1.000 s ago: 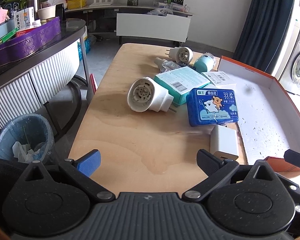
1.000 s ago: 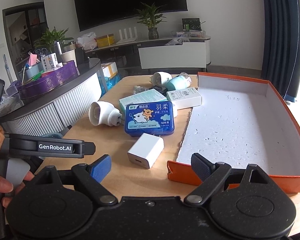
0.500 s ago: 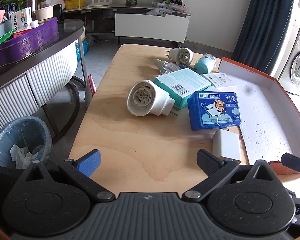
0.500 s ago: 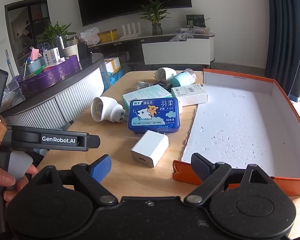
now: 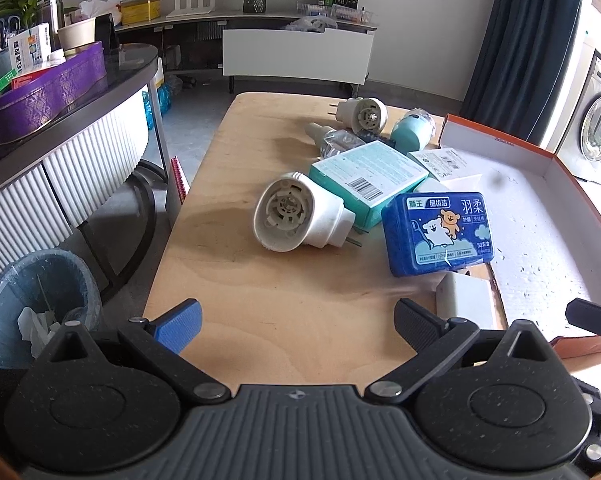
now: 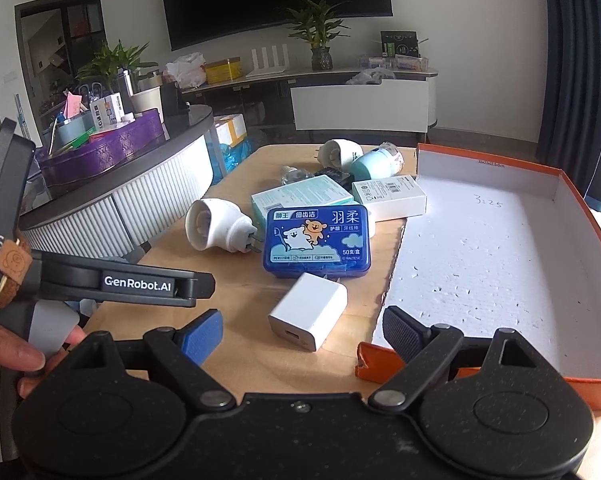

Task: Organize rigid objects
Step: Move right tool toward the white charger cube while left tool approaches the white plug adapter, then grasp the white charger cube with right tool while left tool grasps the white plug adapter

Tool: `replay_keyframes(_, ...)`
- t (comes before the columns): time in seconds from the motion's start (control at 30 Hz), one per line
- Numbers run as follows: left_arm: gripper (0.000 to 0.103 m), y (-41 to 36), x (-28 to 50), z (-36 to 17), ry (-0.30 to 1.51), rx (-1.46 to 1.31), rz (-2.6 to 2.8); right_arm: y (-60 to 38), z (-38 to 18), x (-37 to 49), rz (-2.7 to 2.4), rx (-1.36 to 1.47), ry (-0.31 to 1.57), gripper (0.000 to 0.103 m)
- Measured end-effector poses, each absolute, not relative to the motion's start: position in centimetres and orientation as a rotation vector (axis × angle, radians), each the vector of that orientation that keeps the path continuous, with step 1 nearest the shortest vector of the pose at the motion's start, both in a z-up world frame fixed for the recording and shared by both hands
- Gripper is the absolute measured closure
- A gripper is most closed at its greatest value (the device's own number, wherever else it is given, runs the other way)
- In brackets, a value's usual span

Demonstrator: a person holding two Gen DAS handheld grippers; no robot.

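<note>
Right wrist view: both grippers (image 6: pixel 302 330) (image 5: pixel 298 318) spread wide, grasping nothing — white charger (image 6: pixel 308 312) on the wooden table (image 6: pixel 244 344) just beside the orange-walled box (image 6: pixel 500 264), whose white floor holds no objects.

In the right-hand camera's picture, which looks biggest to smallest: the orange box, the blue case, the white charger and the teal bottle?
1. Orange box, by far the largest.
2. Blue case.
3. White charger, though it lies nearer the camera, which flatters it.
4. Teal bottle, smallest as seen, but farthest away and partly hidden, so its true size is unsure.
</note>
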State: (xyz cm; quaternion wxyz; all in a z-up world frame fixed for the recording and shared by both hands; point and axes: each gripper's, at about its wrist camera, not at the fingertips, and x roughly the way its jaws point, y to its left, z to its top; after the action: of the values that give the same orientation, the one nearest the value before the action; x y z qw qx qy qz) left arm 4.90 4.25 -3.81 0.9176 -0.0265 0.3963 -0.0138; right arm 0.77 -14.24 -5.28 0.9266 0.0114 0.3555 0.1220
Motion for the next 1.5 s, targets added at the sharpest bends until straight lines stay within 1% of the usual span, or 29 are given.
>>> replay_keyframes(0.67,0.0,4.4,12.6,-5.8,0.778,0.061,-0.178,-11.9,-8.7,5.4,0.208,0.042,0.814,0.001)
replay_keyframes(0.77,0.0,4.6,13.3,-6.4,0.762,0.035,-0.2,-11.7,-9.4,6.1,0.203,0.041,0.832,0.001)
replay_keyframes(0.8,0.002,4.8,13.4,-6.6,0.76,0.016,-0.206,-11.6,-9.6,6.3,0.202,0.04,0.838,0.001)
replay_keyframes(0.83,0.009,4.9,13.4,-6.8,0.762,0.0,-0.219,-11.5,-9.9,6.6,0.202,0.041,0.844,0.001)
replay_keyframes(0.87,0.013,4.9,13.4,-6.8,0.761,-0.009,-0.235,-11.4,-10.1,6.8,0.201,0.04,0.849,0.001)
replay_keyframes(0.9,0.02,4.7,13.2,-6.7,0.752,0.005,-0.24,-11.4,-10.4,7.0,0.198,0.034,0.849,0.001)
replay_keyframes(0.97,0.024,4.5,12.9,-6.7,0.745,0.029,-0.246,-11.2,-10.6,7.2,0.194,0.015,0.835,0.002)
replay_keyframes(1.0,0.03,4.6,12.8,-6.6,0.738,0.019,-0.243,-11.1,-10.7,7.3,0.194,0.012,0.832,0.002)
replay_keyframes(1.07,0.03,5.1,12.7,-6.5,0.753,-0.022,-0.241,-11.0,-10.7,7.5,0.192,0.003,0.822,0.008)
replay_keyframes(1.1,0.03,5.3,12.7,-6.5,0.754,-0.035,-0.239,-10.8,-10.7,7.5,0.191,-0.012,0.815,0.018)
replay_keyframes(1.13,0.031,5.4,12.5,-6.5,0.755,-0.041,-0.233,-10.6,-10.7,7.5,0.19,-0.035,0.806,0.035)
replay_keyframes(1.2,0.031,5.5,12.4,-6.5,0.756,-0.046,-0.224,-10.4,-10.7,7.4,0.2,-0.066,0.788,0.05)
replay_keyframes(1.23,0.031,5.6,12.3,-6.4,0.757,-0.049,-0.217,-10.3,-10.6,7.5,0.209,-0.064,0.79,0.052)
replay_keyframes(1.37,0.031,6.0,11.7,-6.1,0.749,-0.071,-0.204,-10.2,-10.5,7.1,0.216,-0.087,0.792,0.053)
replay_keyframes(1.4,0.031,6.2,11.4,-5.9,0.742,-0.073,-0.2,-10.3,-10.5,6.9,0.217,-0.083,0.794,0.051)
replay_keyframes(1.43,0.031,6.3,11.3,-5.8,0.737,-0.078,-0.197,-10.4,-10.5,6.8,0.215,-0.079,0.8,0.037)
replay_keyframes(1.47,0.031,6.4,11.2,-5.7,0.733,-0.084,-0.198,-10.5,-10.5,6.7,0.214,-0.077,0.807,0.03)
replay_keyframes(1.5,0.031,6.4,11.0,-5.6,0.729,-0.089,-0.199,-10.6,-10.5,6.5,0.221,-0.072,0.806,0.032)
